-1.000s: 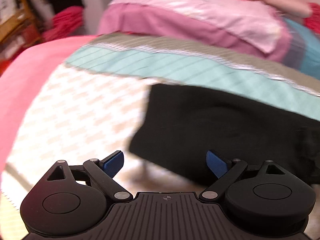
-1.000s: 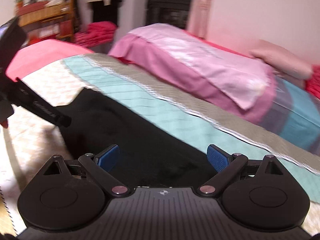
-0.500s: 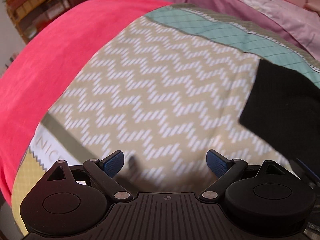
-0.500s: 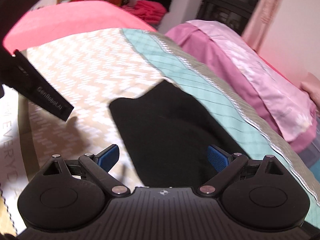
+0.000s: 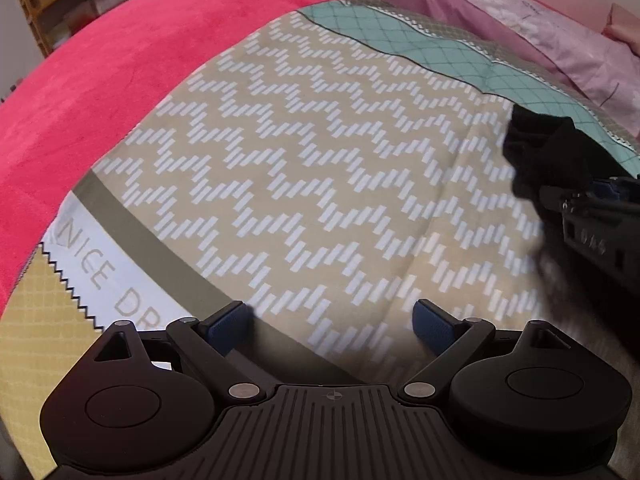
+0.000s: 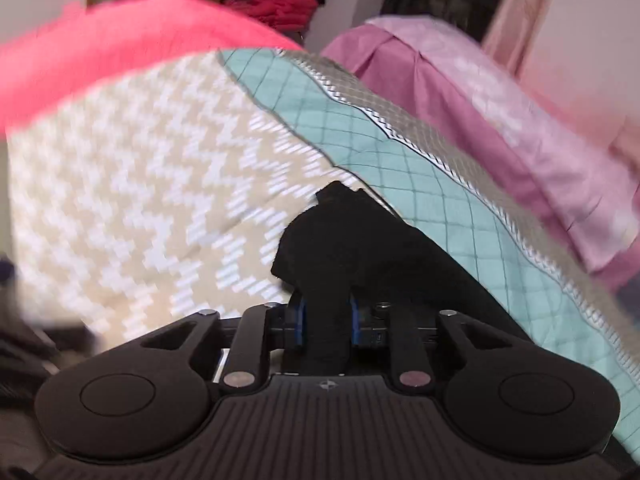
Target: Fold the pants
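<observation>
Closing now on black pants (image 6: 340,248), right gripper (image 6: 326,320) fingers, earlier wide; left gripper (image 5: 334,320) fingers spread, empty.

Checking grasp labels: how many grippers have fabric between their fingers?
1. The right gripper, closing, pinches the black cloth pants. The left gripper is open above the zigzag-patterned beige bedspread.

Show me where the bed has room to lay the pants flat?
The zigzag quilt lies bare between the red blanket and the teal band. It is crowded beside the right claw, closing on the bunched black pants.
</observation>
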